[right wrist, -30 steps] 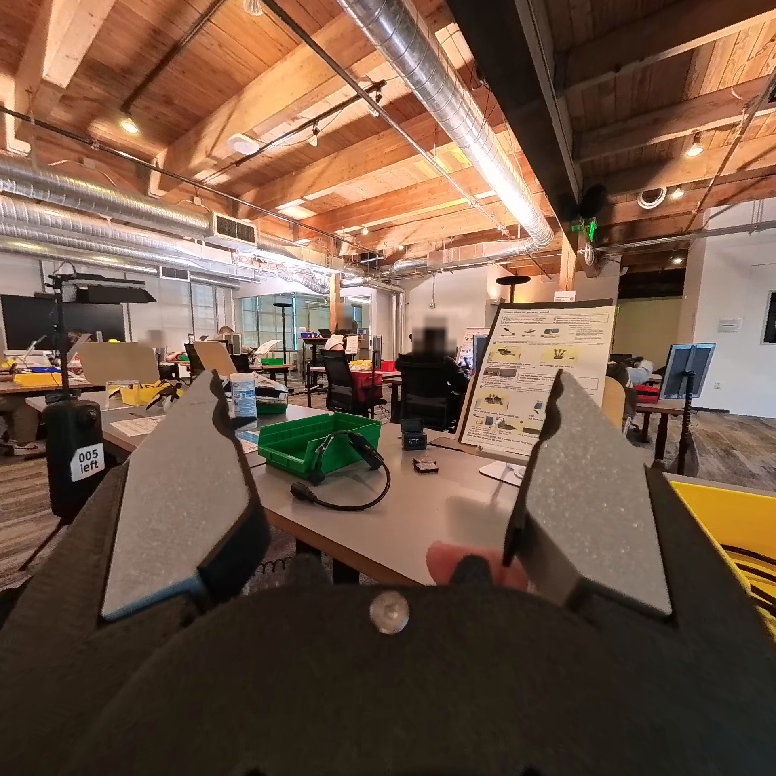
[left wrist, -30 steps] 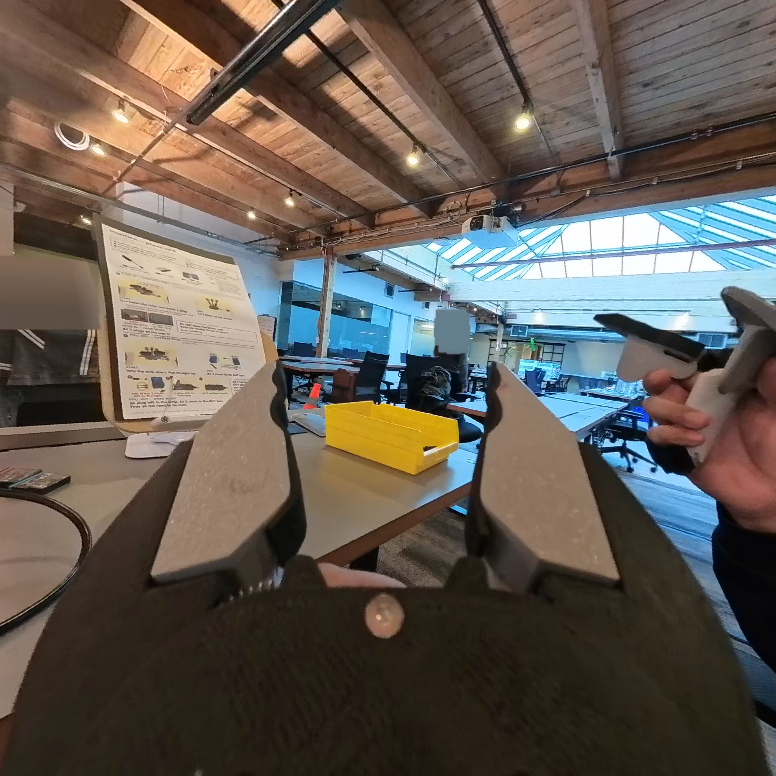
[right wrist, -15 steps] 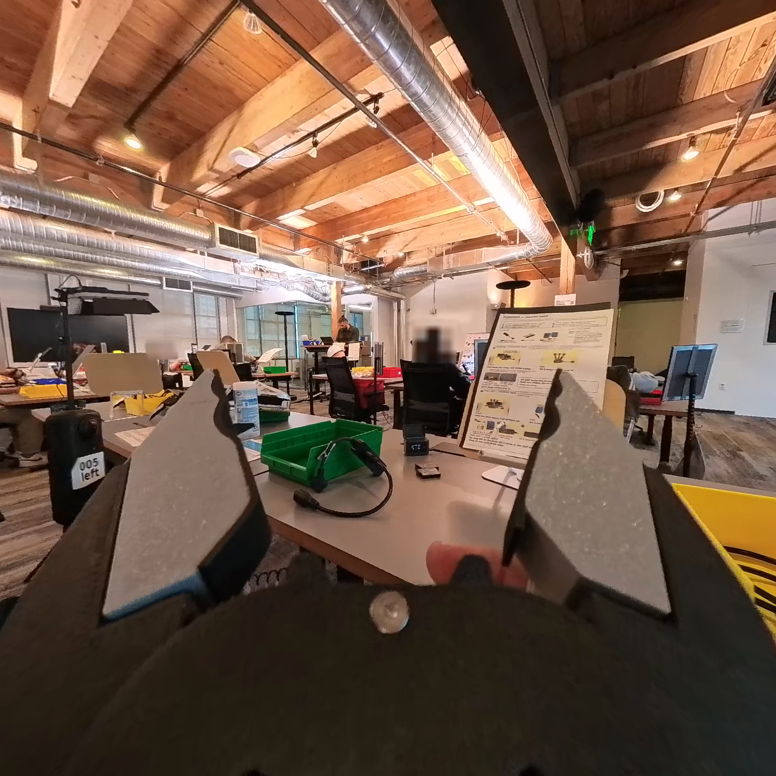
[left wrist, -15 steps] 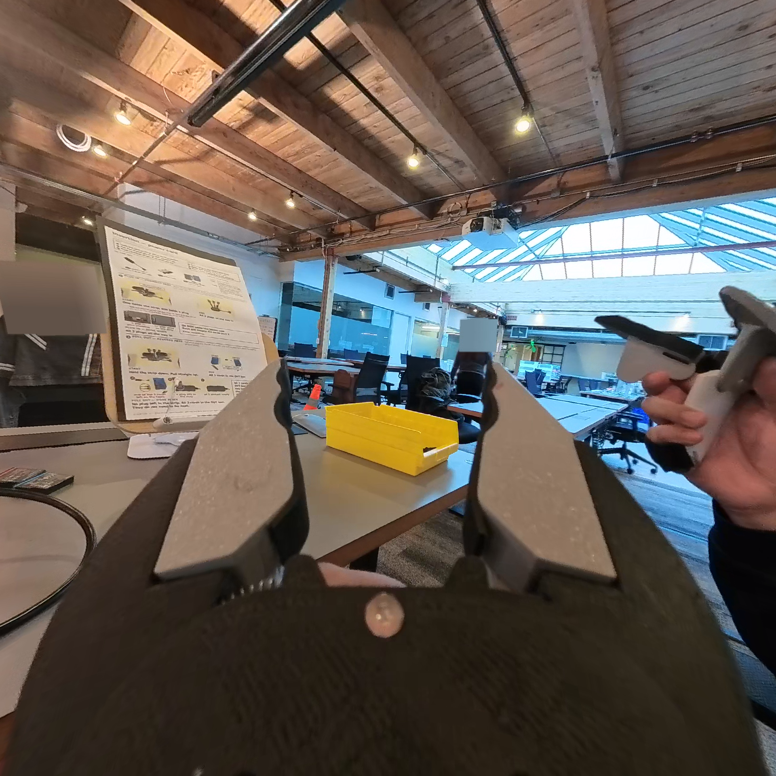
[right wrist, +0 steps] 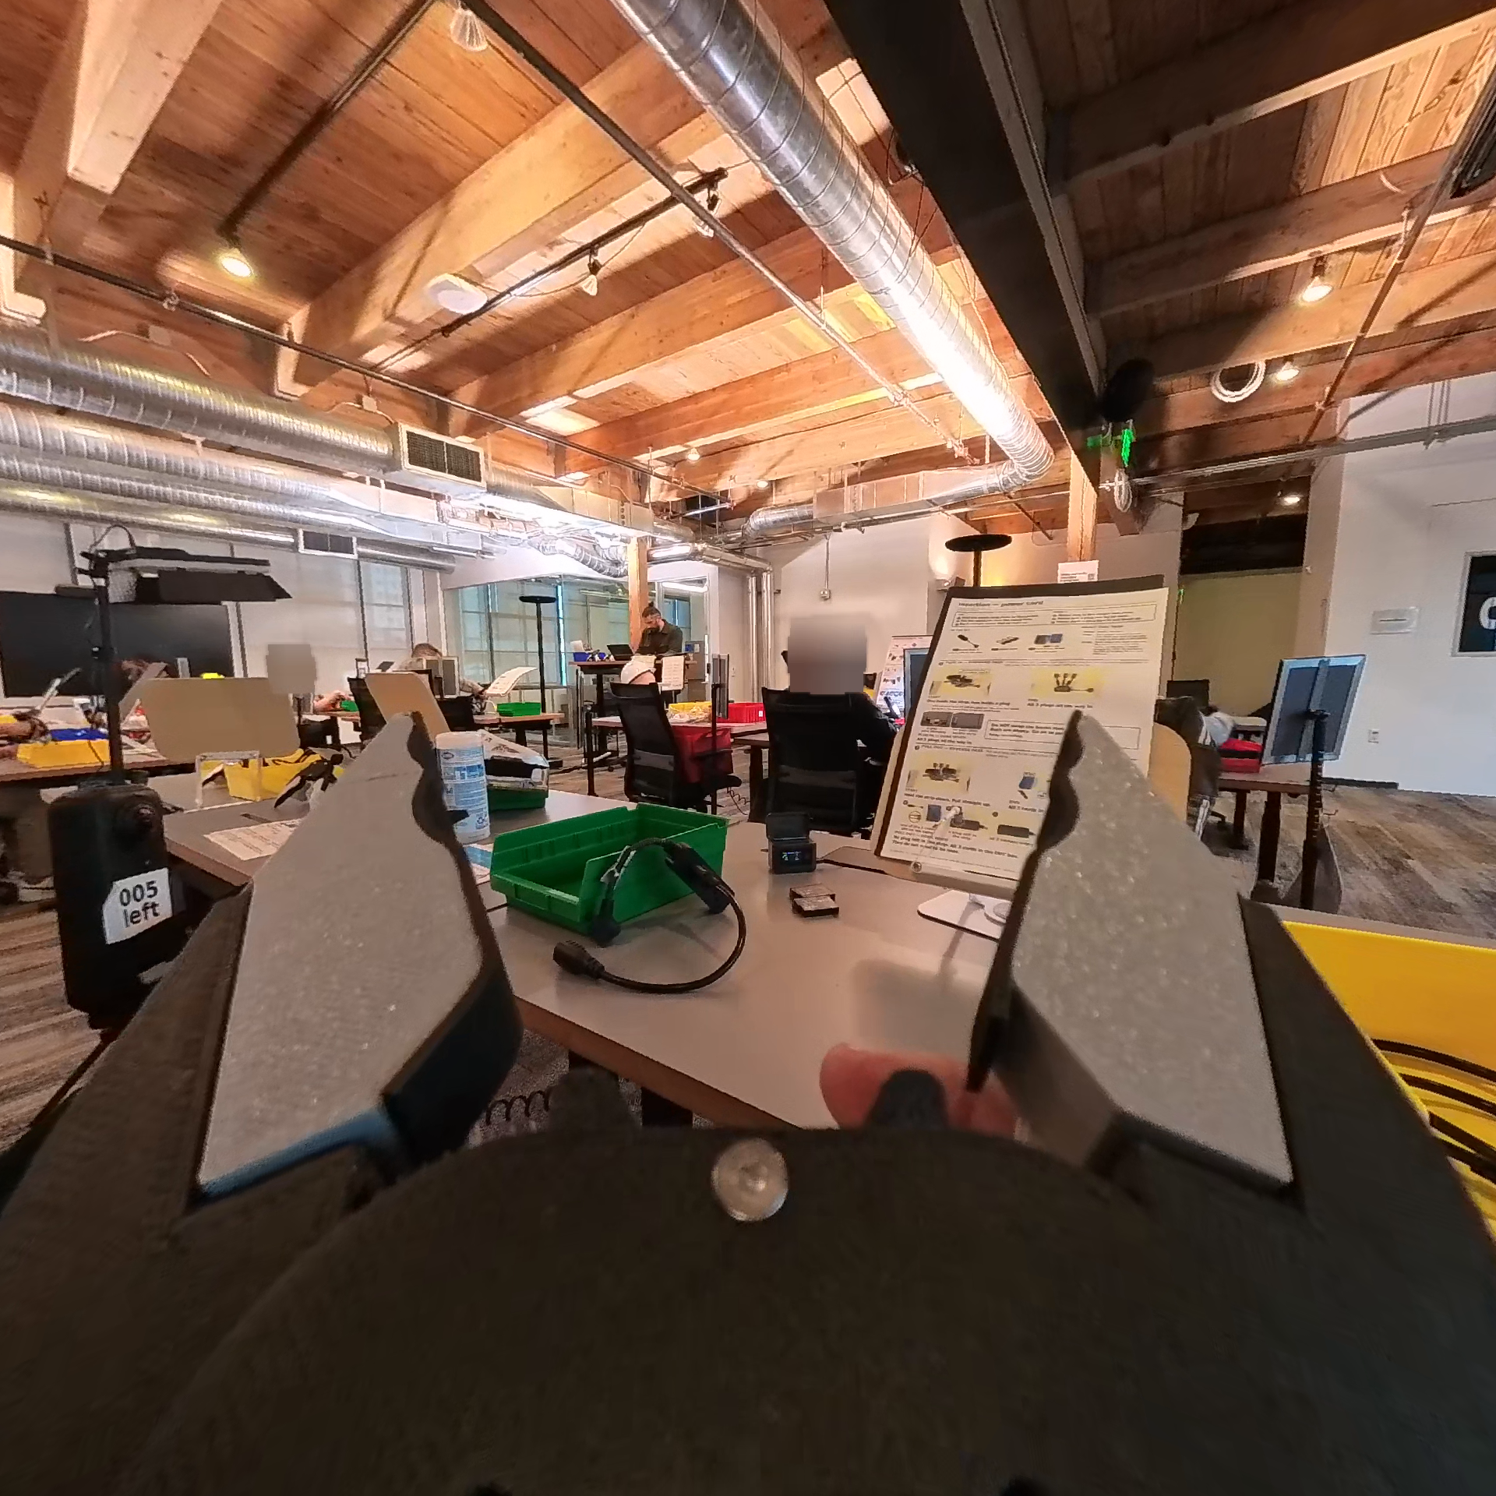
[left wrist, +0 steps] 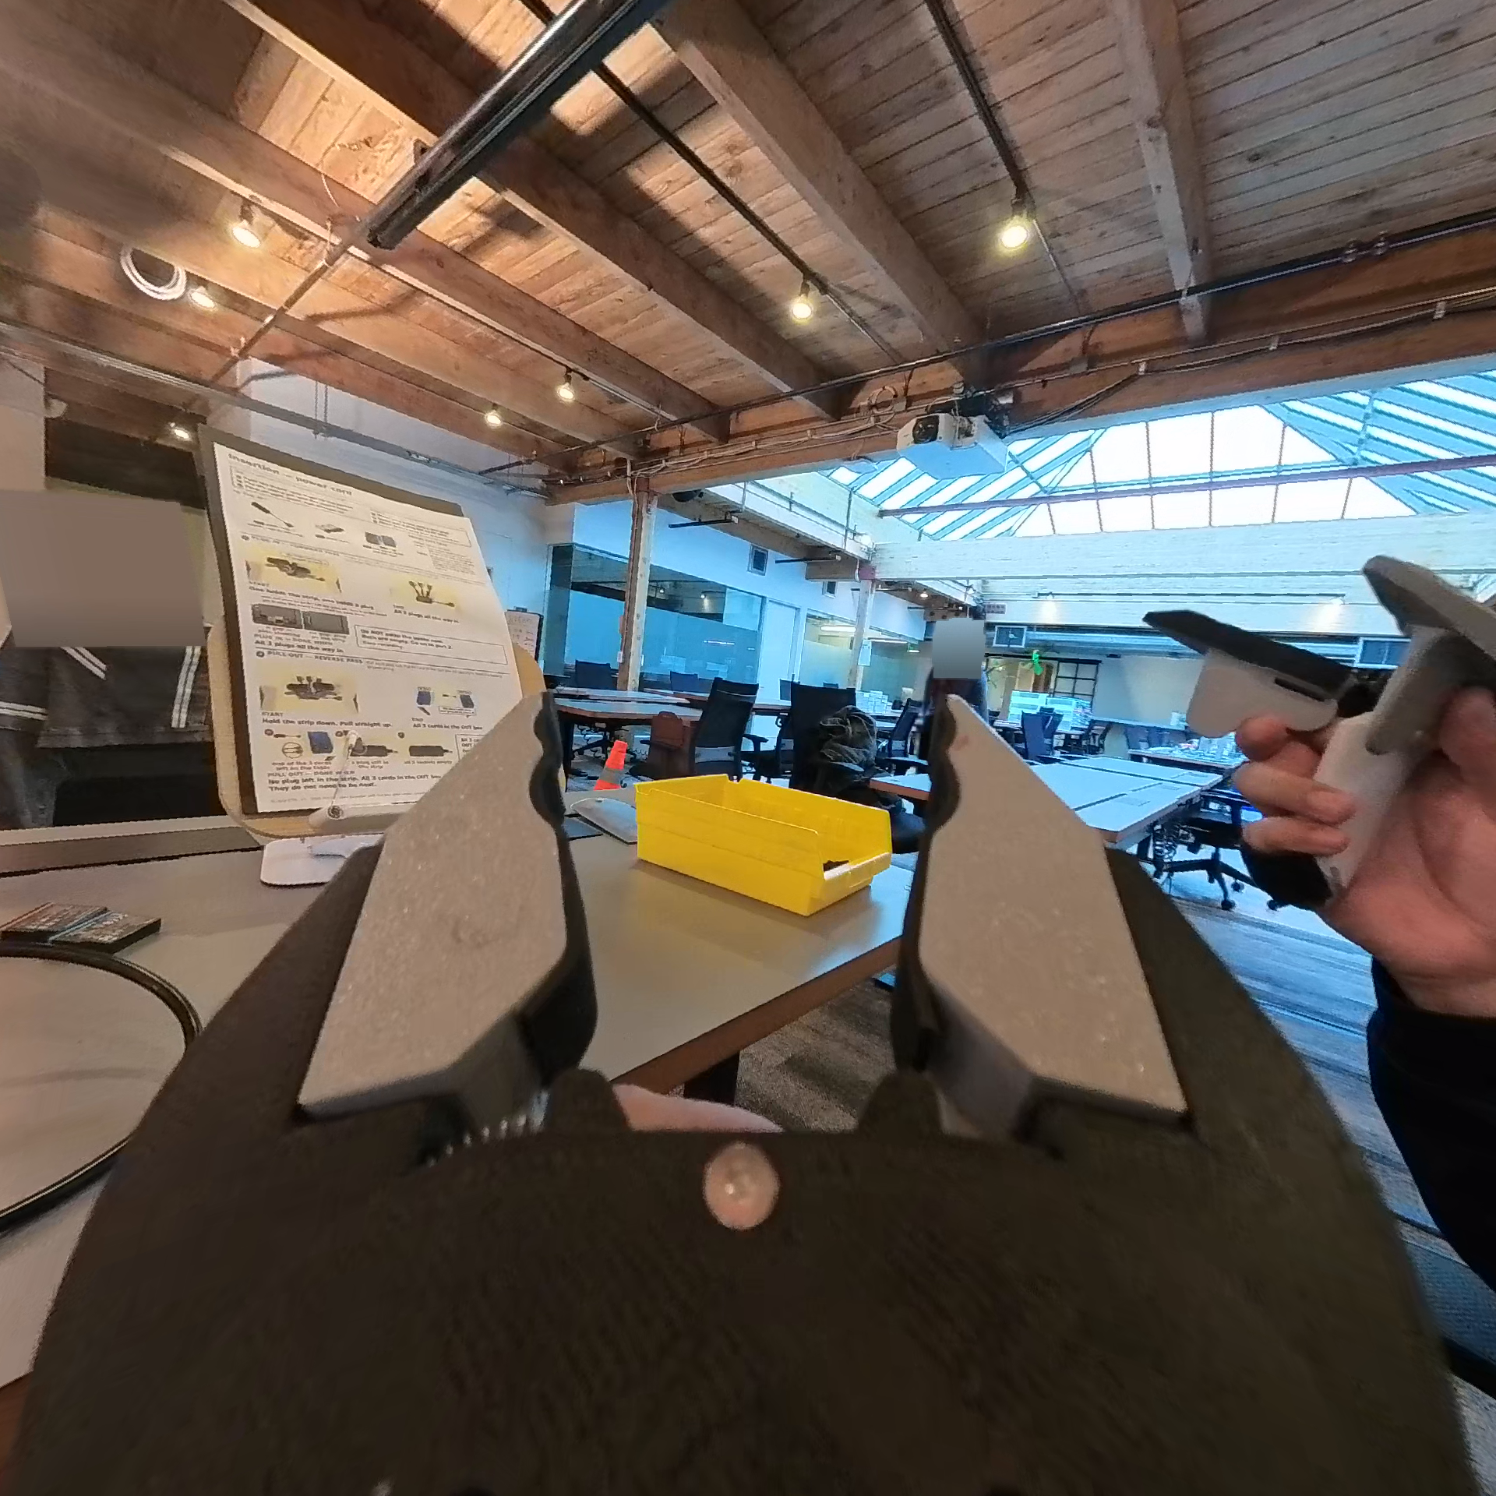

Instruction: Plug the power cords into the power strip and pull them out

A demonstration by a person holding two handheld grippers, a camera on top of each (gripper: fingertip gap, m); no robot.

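Observation:
A short black power cord (right wrist: 688, 963) lies on the grey table (right wrist: 793, 1012), one end hanging over the rim of a green bin (right wrist: 599, 858). Part of a black cord (left wrist: 105, 1133) curves at the left of the left wrist view. My left gripper (left wrist: 745, 728) is open and empty, held in the air above the table (left wrist: 712, 955). My right gripper (right wrist: 745, 745) is open and empty, also held above the table's near edge; it shows at the right of the left wrist view (left wrist: 1295, 648), held in a hand. No power strip is in view.
A yellow bin (left wrist: 761, 842) stands at the table's right end and holds black cords (right wrist: 1441, 1085). An instruction sheet on a stand (right wrist: 1028, 728) is at the back. Small black boxes (right wrist: 809, 898) and a small black device (right wrist: 789, 842) sit mid-table. Other desks, chairs and seated people lie beyond.
Both grippers stay open and empty. The right wrist view has tilted slightly up; the left wrist view has drifted slightly. Nothing on the table moved.

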